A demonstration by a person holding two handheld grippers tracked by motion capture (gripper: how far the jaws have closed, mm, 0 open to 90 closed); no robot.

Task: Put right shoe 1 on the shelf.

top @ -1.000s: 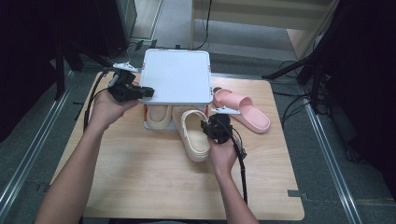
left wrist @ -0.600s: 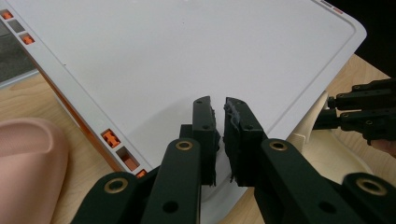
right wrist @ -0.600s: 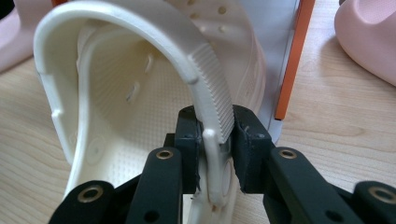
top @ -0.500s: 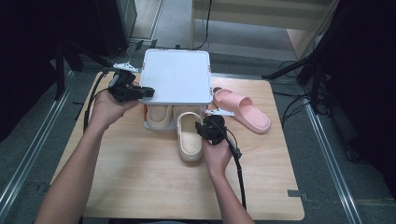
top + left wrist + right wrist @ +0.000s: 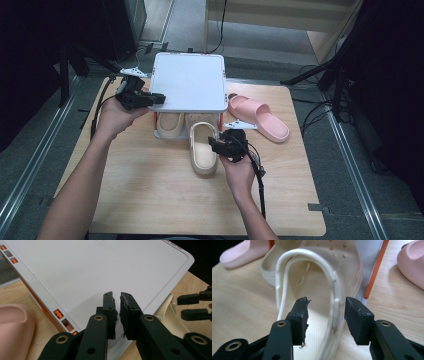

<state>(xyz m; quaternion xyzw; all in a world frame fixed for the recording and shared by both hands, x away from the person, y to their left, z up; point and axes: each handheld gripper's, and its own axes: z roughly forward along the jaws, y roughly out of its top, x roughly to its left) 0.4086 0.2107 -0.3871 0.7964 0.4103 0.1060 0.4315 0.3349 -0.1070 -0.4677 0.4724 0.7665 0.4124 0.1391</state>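
A white shoe rack stands at the back of the wooden table, and its flat top shelf [image 5: 189,82] is bare. My left gripper [image 5: 157,98] reaches in level from the left, its jaws [image 5: 117,296] pinched on the shelf's near corner rim. A cream clog [image 5: 202,150] lies in front of the rack with its toe under the shelf. My right gripper [image 5: 214,143] sits at the clog's right side. Its jaws [image 5: 325,302] have just been opening; they straddle the clog's [image 5: 317,272] side wall and strap, and the pads do not press.
A second cream clog [image 5: 170,122] sits under the shelf to the left. A pink slide [image 5: 257,116] lies right of the rack, close to my right hand. Another pink shoe [image 5: 242,252] shows beyond the clog. An orange rack leg [image 5: 374,272] stands beside the clog's toe.
The right gripper slid the cream clog left and straightened it, toe under the shelf, then opened its jaws off it. The left gripper stayed on the shelf.
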